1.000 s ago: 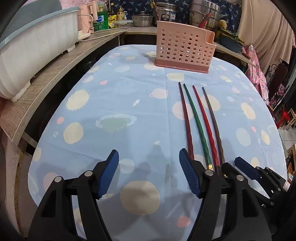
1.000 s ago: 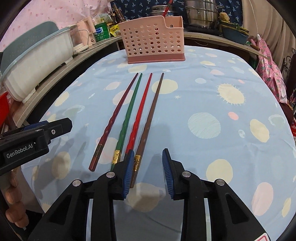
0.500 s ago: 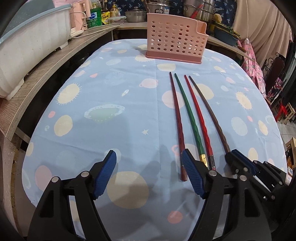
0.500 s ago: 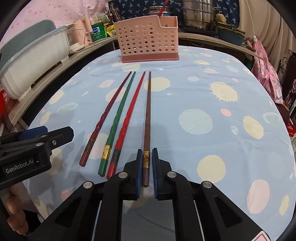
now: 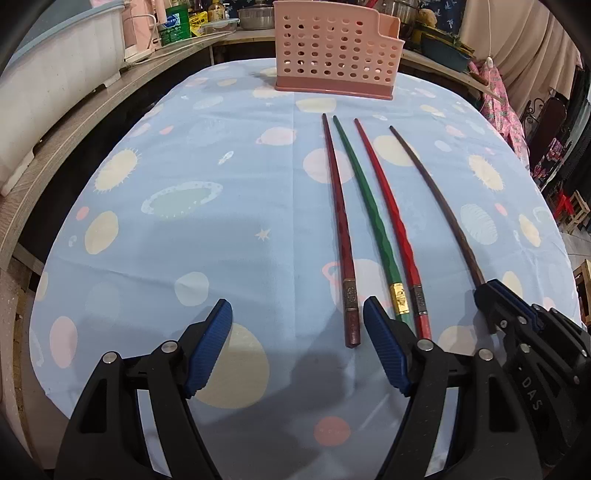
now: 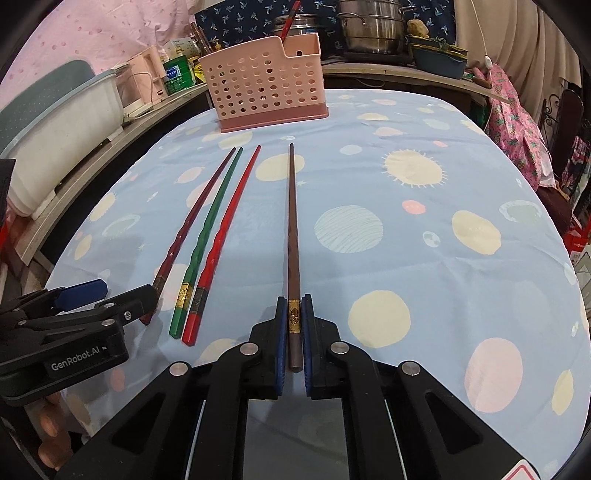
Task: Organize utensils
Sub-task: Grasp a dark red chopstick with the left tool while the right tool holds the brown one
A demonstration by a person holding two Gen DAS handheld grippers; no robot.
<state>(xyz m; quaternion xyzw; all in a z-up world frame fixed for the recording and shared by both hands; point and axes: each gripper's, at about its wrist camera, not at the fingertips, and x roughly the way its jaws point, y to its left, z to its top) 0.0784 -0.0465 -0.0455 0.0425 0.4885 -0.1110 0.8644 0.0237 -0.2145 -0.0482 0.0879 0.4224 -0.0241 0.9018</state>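
Three chopsticks lie side by side on the blue tablecloth: dark red [image 5: 341, 236] [image 6: 192, 218], green [image 5: 373, 221] [image 6: 208, 229] and bright red [image 5: 391, 225] [image 6: 227, 229]. My right gripper [image 6: 294, 314] [image 5: 495, 295] is shut on the thick end of a brown chopstick [image 6: 293, 236] [image 5: 439, 203], its tip pointing at the pink perforated utensil holder [image 5: 334, 62] [image 6: 267, 83] at the table's far side. My left gripper [image 5: 297, 332] [image 6: 85, 295] is open and empty, just left of the dark red chopstick's thick end.
A wooden counter [image 5: 74, 125] runs along the left with a white tub [image 5: 51, 74] [image 6: 55, 125] on it. Pots, bottles and bowls crowd the back counter [image 6: 369, 29]. A chair with pink cloth [image 6: 517, 125] stands at the right.
My right gripper closed on the brown chopstick and drew it to the right, away from the other three. Both grippers moved a little forward; the left stayed open.
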